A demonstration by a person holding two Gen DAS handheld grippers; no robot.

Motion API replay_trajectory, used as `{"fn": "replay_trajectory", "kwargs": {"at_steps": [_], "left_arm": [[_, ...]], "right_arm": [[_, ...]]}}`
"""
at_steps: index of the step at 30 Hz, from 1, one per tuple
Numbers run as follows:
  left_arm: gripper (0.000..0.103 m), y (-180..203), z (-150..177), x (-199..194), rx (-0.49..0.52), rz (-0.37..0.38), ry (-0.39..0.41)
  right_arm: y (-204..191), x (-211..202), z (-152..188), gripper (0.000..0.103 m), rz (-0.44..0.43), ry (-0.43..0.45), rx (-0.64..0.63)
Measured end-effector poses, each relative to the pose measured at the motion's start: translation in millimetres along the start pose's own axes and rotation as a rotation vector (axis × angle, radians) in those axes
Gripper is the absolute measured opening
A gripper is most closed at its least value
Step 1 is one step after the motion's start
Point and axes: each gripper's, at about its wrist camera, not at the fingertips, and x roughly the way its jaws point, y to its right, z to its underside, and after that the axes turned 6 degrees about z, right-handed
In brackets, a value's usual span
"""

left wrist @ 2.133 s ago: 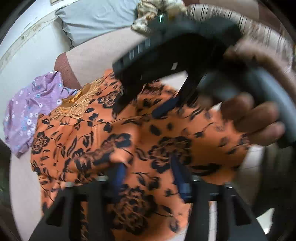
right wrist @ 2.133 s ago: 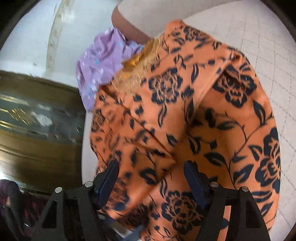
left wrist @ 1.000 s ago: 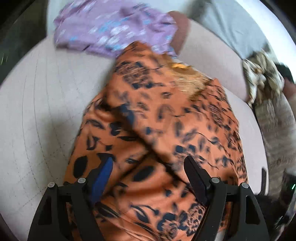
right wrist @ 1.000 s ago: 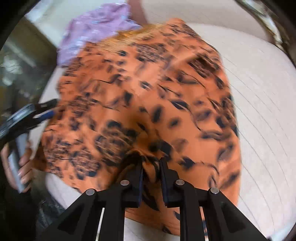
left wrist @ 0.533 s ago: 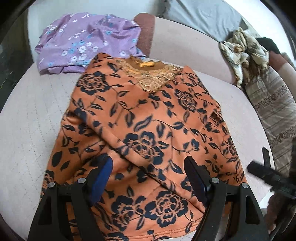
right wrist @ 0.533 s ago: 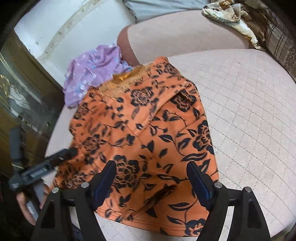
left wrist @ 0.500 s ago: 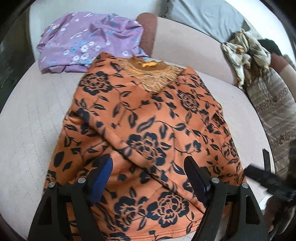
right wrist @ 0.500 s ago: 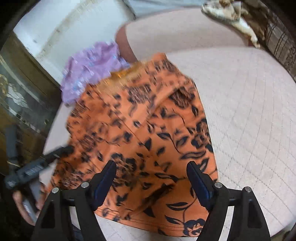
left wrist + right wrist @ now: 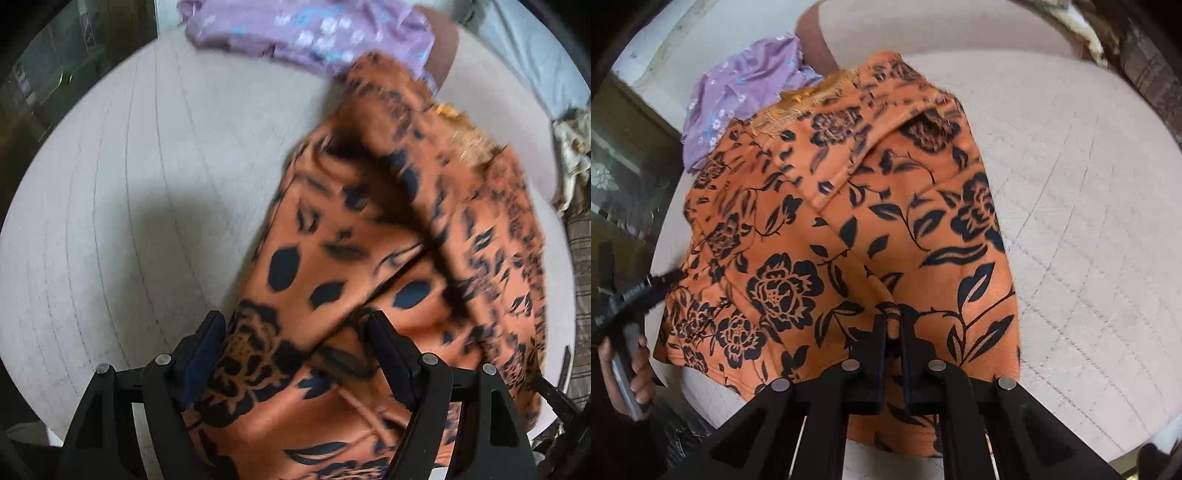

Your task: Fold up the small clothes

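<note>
An orange garment with black flowers (image 9: pixel 849 221) lies spread on a quilted beige cushion (image 9: pixel 1089 221), its gold lace neckline at the far end. My right gripper (image 9: pixel 894 328) is shut, its jaws closing tight on a pinch of this cloth just above the near hem. In the left wrist view the same orange garment (image 9: pixel 369 240) is blurred, with a fold running across it. My left gripper (image 9: pixel 295 332) hangs open low over the garment's near left part, cloth lying between and under its fingers. The left gripper (image 9: pixel 661 280) also shows at the garment's left edge, held by a hand (image 9: pixel 635 373).
A purple floral garment (image 9: pixel 314 29) lies bunched at the cushion's far end, against the backrest. A crumpled patterned cloth (image 9: pixel 572 147) and a striped fabric sit at the right. A dark wooden cabinet with glass (image 9: pixel 624 166) stands left of the cushion. Bare cushion (image 9: pixel 129 203) spreads left of the garment.
The right gripper, open half a second ago, has shut on cloth near the hem. The left gripper has dropped lower and shifted toward the garment's left side, staying open.
</note>
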Motion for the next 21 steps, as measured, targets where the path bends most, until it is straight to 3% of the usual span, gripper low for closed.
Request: {"fn": "replay_trajectory", "kwargs": {"at_steps": [2, 6, 8, 9, 10, 13, 18, 21], "left_arm": [[0.080, -1.3, -1.2, -4.1, -0.011, 0.013, 0.013], [0.080, -2.5, -9.4, -38.5, -0.027, 0.123, 0.072], [0.080, -1.8, -23.0, -54.3, -0.029, 0.159, 0.103], [0.080, 0.6, -35.6, -60.5, -0.020, 0.159, 0.117], [0.080, 2.4, -44.3, -63.3, -0.009, 0.155, 0.129], [0.081, 14.7, -87.9, -61.2, 0.037, 0.122, 0.158], [0.081, 37.0, -174.3, -5.6, 0.077, 0.105, 0.094], [0.081, 55.2, -219.8, 31.3, 0.102, 0.102, 0.058]], "right_arm": [[-4.4, 15.2, -0.5, 0.011, 0.042, -0.052, -0.005], [-2.2, -22.8, -3.5, 0.014, -0.032, 0.076, 0.012], [3.6, -42.8, -9.1, 0.036, -0.113, 0.125, 0.044], [6.7, -50.0, -16.5, 0.069, -0.137, 0.135, 0.053], [8.7, -53.7, -22.9, 0.086, -0.151, 0.148, 0.054], [11.2, -56.1, -71.2, 0.085, -0.190, 0.193, 0.012], [27.7, -13.6, -176.6, 0.085, -0.259, 0.182, 0.061], [24.4, 22.9, -246.5, 0.085, -0.219, 0.154, 0.050]]}}
